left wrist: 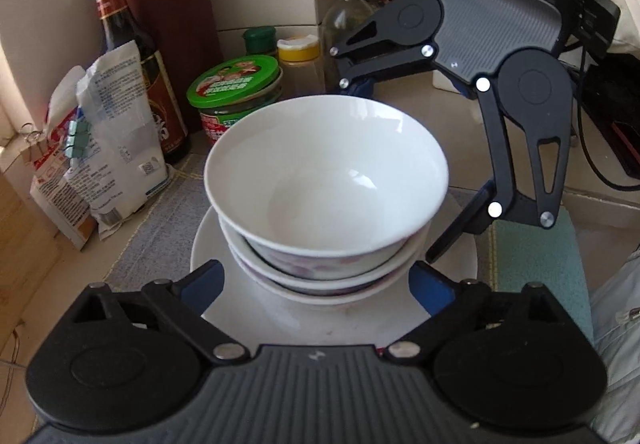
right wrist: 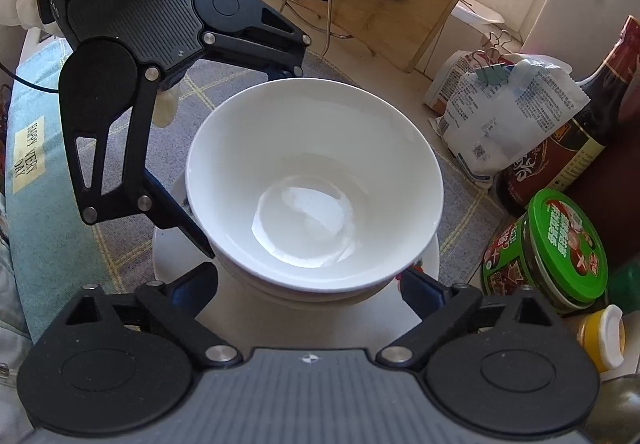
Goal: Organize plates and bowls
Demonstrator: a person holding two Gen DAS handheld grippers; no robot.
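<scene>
Risk, as judged: stack of bowls (left wrist: 326,204) liable to shift or tip on the plate (left wrist: 216,244) if either tool clips the top rim on the way out. Cause: fingers close on both sides, and the top bowl wider than the two below it. Further risk of knocking the green-lidded jar (left wrist: 234,84) at upper left of the left view.

Left gripper (left wrist: 316,284): jaws apart, straddling the lower bowls, no pad pressing. Right gripper (right wrist: 308,280): jaws likewise apart, nothing clamped.

Stack at frame centre in both views, seated on the white plate on a grey cloth (right wrist: 80,244). Top bowl white, glossy, empty; lower bowls showing a reddish pattern outside.
</scene>
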